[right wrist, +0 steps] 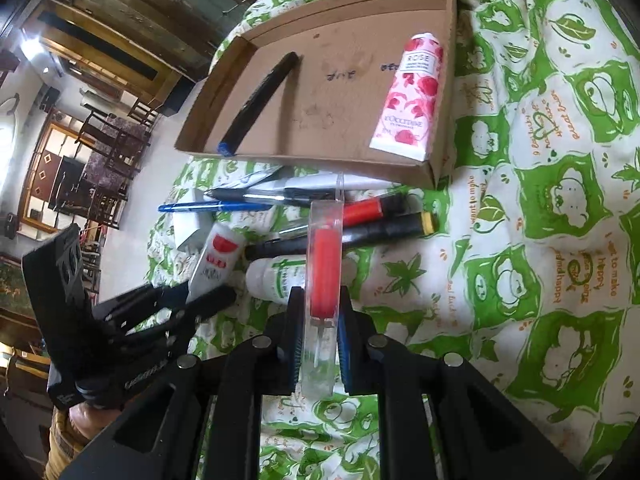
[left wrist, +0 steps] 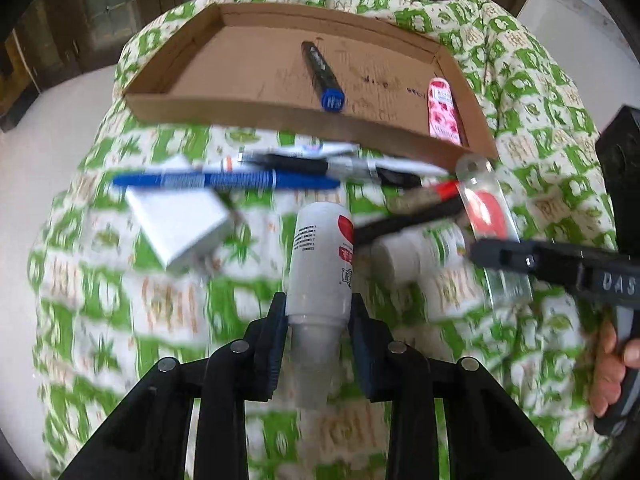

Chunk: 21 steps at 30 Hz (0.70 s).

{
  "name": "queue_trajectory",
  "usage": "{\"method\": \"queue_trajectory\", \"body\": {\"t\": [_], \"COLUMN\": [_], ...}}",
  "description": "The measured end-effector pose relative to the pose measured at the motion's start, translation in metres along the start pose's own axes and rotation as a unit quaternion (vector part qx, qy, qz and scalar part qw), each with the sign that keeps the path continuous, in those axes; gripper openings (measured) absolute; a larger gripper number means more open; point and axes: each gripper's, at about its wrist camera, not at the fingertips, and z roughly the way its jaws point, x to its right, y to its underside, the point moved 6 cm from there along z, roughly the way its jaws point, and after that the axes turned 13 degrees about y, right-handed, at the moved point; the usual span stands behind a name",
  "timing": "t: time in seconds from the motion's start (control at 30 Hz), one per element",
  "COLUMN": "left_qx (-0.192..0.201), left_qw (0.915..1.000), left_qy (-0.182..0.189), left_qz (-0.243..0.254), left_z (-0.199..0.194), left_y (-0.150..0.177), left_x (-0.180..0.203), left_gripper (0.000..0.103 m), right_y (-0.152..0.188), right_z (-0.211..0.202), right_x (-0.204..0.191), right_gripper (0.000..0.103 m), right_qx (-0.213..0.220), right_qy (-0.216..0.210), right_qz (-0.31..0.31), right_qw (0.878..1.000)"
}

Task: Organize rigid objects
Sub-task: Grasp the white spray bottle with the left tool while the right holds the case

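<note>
My left gripper (left wrist: pixel 319 304) is shut on a white bottle with a red label (left wrist: pixel 320 256), pads pressing on its lower end near the clear cap. From the right wrist view the same gripper (right wrist: pixel 204 292) and bottle (right wrist: pixel 216 256) show at the left. My right gripper (right wrist: pixel 320 294) is shut on a clear flat case with a red stick inside (right wrist: pixel 324 264), held on edge above the pile. A cardboard tray (left wrist: pixel 280 114) lies beyond, holding a black marker with a blue cap (left wrist: pixel 320 72) and a rose-print cream tube (left wrist: pixel 442 112).
On the green-and-white cloth (right wrist: pixel 520 280) before the tray lie a blue pen (left wrist: pixel 224 180), a black pen (left wrist: pixel 300 162), a white box (left wrist: pixel 180 228), a red marker (right wrist: pixel 372 208), a black marker with a yellow end (right wrist: pixel 360 234) and a white bottle with green print (right wrist: pixel 280 276). A hand (left wrist: pixel 612 368) grips the right tool.
</note>
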Motion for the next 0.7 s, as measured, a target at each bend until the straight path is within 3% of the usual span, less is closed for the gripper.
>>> {"method": "queue_trajectory", "body": {"t": [0.2, 0.23, 0.3, 0.37, 0.53, 0.57, 0.6, 0.7], "left_qx": [-0.011, -0.007, 0.003, 0.011, 0.014, 0.014, 0.013, 0.009], "left_qw": [0.9996, 0.9997, 0.9997, 0.9997, 0.9998, 0.9997, 0.9997, 0.9998], "left_qy": [-0.024, -0.024, -0.022, -0.023, -0.014, -0.018, -0.020, -0.018], "left_qz": [0.000, 0.000, -0.003, -0.001, 0.001, 0.003, 0.005, 0.008], "left_z": [0.005, 0.005, 0.004, 0.004, 0.002, 0.005, 0.009, 0.016], "left_y": [0.011, 0.009, 0.007, 0.004, 0.002, 0.000, -0.002, -0.004], "left_x": [0.000, 0.001, 0.001, 0.002, -0.001, 0.000, 0.001, 0.002], "left_gripper": [0.033, 0.037, 0.065, 0.069, 0.068, 0.062, 0.045, 0.032], "right_y": [0.007, 0.008, 0.009, 0.009, 0.009, 0.009, 0.009, 0.008], "right_z": [0.010, 0.011, 0.013, 0.016, 0.017, 0.017, 0.017, 0.016], "right_x": [-0.015, -0.016, -0.015, -0.015, -0.014, -0.015, -0.016, -0.018], "right_gripper": [0.014, 0.014, 0.014, 0.015, 0.015, 0.015, 0.015, 0.014], "right_qx": [-0.014, -0.015, -0.018, -0.021, -0.020, -0.018, -0.016, -0.009], "right_qy": [0.015, 0.016, 0.015, 0.018, 0.024, 0.025, 0.025, 0.030], "right_qz": [-0.026, -0.028, -0.027, -0.025, -0.026, -0.027, -0.028, -0.033], "right_qw": [0.999, 0.999, 0.999, 0.999, 0.999, 0.999, 0.999, 0.999]}}
